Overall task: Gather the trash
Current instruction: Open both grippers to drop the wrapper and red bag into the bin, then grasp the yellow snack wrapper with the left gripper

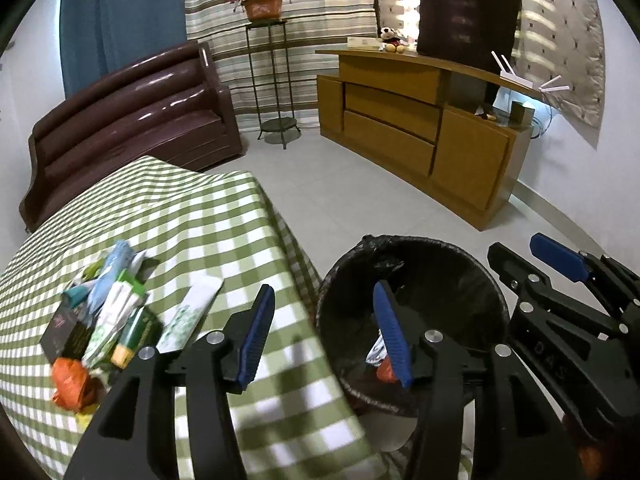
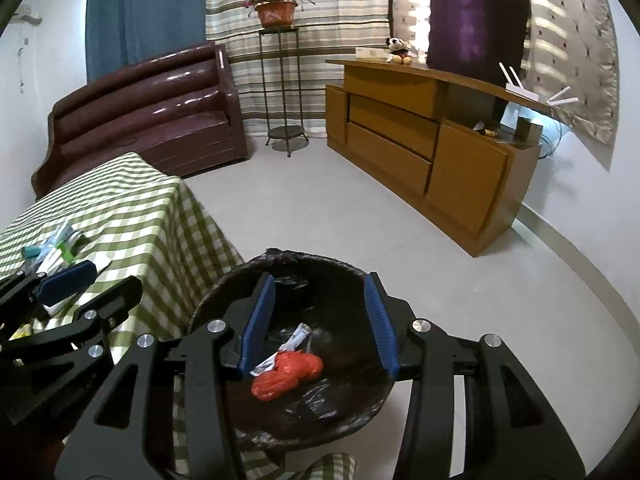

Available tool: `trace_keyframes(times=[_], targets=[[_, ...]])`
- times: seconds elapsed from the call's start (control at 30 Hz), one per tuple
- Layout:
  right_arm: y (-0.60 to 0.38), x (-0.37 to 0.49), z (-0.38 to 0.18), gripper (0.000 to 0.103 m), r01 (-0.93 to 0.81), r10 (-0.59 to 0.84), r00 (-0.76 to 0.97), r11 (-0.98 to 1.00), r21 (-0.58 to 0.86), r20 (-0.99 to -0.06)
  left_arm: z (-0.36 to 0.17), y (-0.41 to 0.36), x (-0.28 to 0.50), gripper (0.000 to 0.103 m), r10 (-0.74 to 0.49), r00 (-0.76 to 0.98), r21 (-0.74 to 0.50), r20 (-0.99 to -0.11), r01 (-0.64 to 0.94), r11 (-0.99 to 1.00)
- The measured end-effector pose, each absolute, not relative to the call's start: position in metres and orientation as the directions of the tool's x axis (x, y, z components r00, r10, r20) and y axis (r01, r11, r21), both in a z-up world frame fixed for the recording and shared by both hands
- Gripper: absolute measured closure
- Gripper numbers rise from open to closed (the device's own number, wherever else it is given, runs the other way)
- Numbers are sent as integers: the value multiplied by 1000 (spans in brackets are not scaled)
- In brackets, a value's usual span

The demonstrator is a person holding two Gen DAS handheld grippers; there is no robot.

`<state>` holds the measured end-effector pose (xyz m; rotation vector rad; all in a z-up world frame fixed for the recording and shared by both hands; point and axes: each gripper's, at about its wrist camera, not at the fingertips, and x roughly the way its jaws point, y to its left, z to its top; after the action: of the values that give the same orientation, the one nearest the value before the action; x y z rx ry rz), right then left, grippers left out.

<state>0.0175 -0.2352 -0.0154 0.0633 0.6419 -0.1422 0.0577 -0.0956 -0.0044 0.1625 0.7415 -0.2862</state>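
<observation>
The left gripper (image 1: 326,334) hangs over the right edge of the table (image 1: 224,220), with one blue finger above the green checked cloth and the other above the bin (image 1: 452,256). Its jaws stand about half open and nothing is between them. The right gripper (image 2: 318,322) hangs directly over the bin (image 2: 224,284), also about half open, and its pads hold nothing. The bin stands on the floor (image 2: 320,208) just beside the right edge of the table and has a black liner. At its bottom lie a crumpled orange bag (image 2: 286,372) and a small white wrapper (image 2: 296,338), touching each other; in the left wrist view they are seen partly, behind the blue finger. More trash is on the table near its left side: a pile (image 1: 108,308) of boxes, packets and wrappers in green, white and light blue, with a dark box at the left of it. Another orange bag (image 1: 70,382) lies at the near end of the pile, touching it. A flat white and green packet (image 1: 188,314) lies beside the pile on the right, close to the left gripper's finger. In the right wrist view the left gripper (image 2: 84,292) is seen at the left, above the table edge.
</observation>
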Motion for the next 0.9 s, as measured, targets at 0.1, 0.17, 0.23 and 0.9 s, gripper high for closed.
trace_keyframes(times=[0.1, 0.17, 0.23, 0.9], targets=[[-228, 10, -13, 57, 132, -95, 793, 991, 17, -602, -2, -86, 48, 51, -181, 704, 49, -686, 293, 955], [-223, 5, -11, 57, 118, -81, 793, 993, 22, -604, -1, -80, 42, 51, -165, 708, 56, -687, 279, 959], [-217, 0, -9, 56, 106, -69, 793, 994, 26, -605, 1, -71, 37, 49, -149, 712, 61, -687, 261, 963], [-161, -31, -1, 51, -26, 30, 803, 1000, 15, -596, -9, 16, -4, 42, 43, 696, 90, -716, 31, 995]])
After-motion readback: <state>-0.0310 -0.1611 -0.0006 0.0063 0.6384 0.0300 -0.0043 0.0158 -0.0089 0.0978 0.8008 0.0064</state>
